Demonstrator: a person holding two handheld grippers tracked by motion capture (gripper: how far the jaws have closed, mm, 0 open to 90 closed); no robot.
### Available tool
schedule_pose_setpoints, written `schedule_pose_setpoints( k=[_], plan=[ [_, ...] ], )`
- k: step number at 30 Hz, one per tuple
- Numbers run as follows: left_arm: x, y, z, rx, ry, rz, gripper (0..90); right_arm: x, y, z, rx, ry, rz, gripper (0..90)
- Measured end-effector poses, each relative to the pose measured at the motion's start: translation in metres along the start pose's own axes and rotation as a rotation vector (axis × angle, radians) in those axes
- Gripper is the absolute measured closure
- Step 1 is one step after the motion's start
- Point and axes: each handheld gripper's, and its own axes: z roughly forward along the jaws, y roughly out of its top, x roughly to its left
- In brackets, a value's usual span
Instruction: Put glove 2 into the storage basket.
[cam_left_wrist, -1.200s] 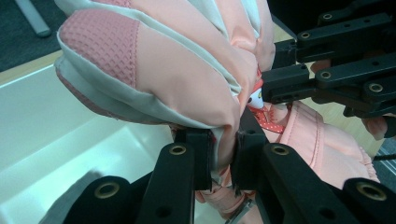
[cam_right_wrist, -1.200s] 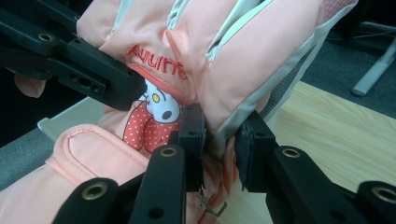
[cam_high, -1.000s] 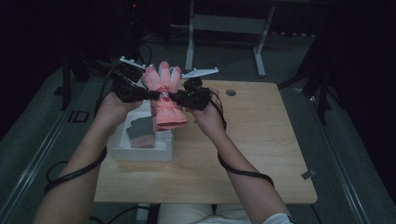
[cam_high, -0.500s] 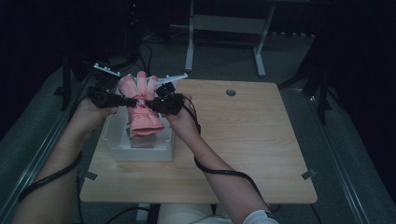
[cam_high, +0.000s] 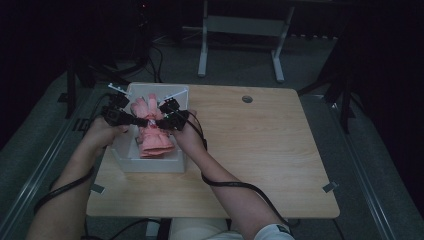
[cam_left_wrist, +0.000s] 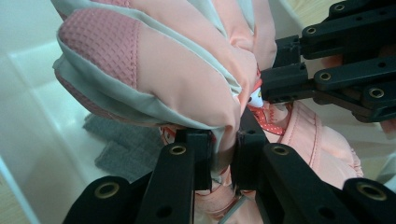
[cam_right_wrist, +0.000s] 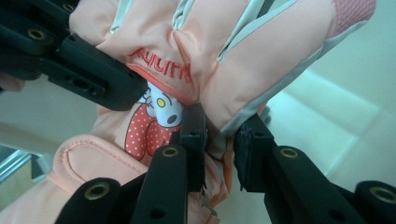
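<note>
High view showed my left tongs (cam_high: 141, 121) and right tongs (cam_high: 156, 123) both clamped on the pink glove (cam_high: 152, 131) mid-length, its long axis running up-frame, hanging directly over the white bin (cam_high: 150, 164) at frame left, so lowering straight down seemed next.

box walls (cam_high: 150, 164) hem the glove (cam_high: 152, 137).

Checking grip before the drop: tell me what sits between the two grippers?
The pink glove, pinched from both sides by the left gripper and right gripper above the white bin, in the high view.
</note>
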Motion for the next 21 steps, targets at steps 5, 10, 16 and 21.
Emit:
schedule_pose_setpoints(
  k=[5,10,16,21],
  plan=[
    [0.007,-0.003,0.008,0.031,0.012,-0.016,80.0,0.001,0.002,0.012,0.071,-0.015,0.003,75.1],
    [0.011,-0.002,0.014,0.07,0.026,-0.019,79.8,0.001,0.007,0.02,0.14,-0.014,0.024,72.6],
    [0.011,-0.001,0.017,0.109,0.062,-0.028,78.7,0.004,0.009,0.024,0.186,-0.061,-0.007,63.2],
    [0.005,0.003,0.026,0.175,0.201,-0.012,73.1,0.005,0.008,0.02,0.139,-0.075,-0.029,52.5]
  ],
)
